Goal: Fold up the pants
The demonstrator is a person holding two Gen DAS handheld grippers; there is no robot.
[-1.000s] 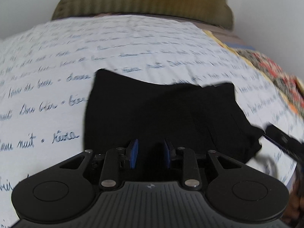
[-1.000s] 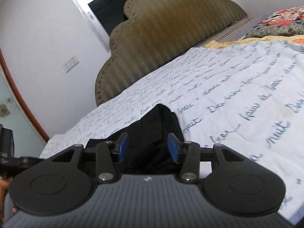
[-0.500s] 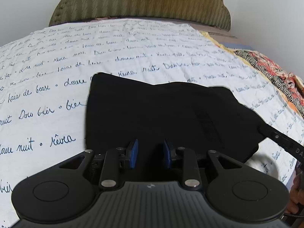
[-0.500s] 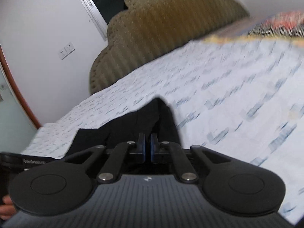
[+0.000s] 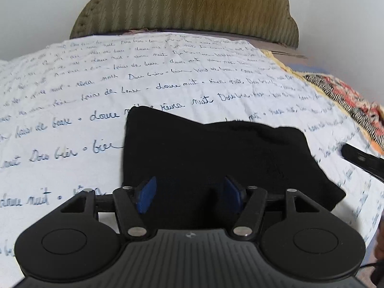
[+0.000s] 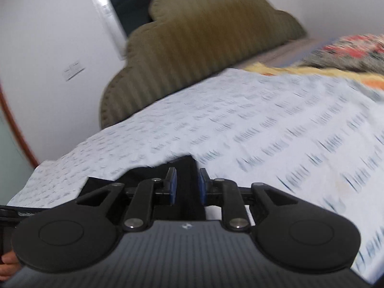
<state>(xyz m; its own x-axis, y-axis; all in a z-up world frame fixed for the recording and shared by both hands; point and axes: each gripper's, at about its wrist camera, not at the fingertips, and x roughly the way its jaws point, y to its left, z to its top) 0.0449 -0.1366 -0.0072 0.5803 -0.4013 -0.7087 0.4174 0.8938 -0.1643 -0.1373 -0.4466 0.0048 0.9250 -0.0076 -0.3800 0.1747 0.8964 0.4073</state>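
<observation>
Folded black pants (image 5: 216, 158) lying on bedsheet (image 5: 72, 100). Left gripper (image 5: 189, 193) opening, released above pants; right gripper (image 6: 187, 187) opening, fabric between, unpressed.

White script-printed bedsheet (image 5: 168, 76); olive scalloped headboard (image 5: 192, 7); floral blanket (image 5: 348, 98) at edge; possibly wall switch (image 6: 73, 70), blurred.

Matt black cloth pants (image 5: 216, 158), smooth white printed cotton sheet (image 5: 72, 110), ribbed olive upholstered headboard (image 5: 192, 7), matt black plastic tool (image 5: 189, 192)

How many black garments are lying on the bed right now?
1: the folded black pants lie on the script-print bedsheet, near its front edge. Anything behind the cameras stays unseen.
</observation>
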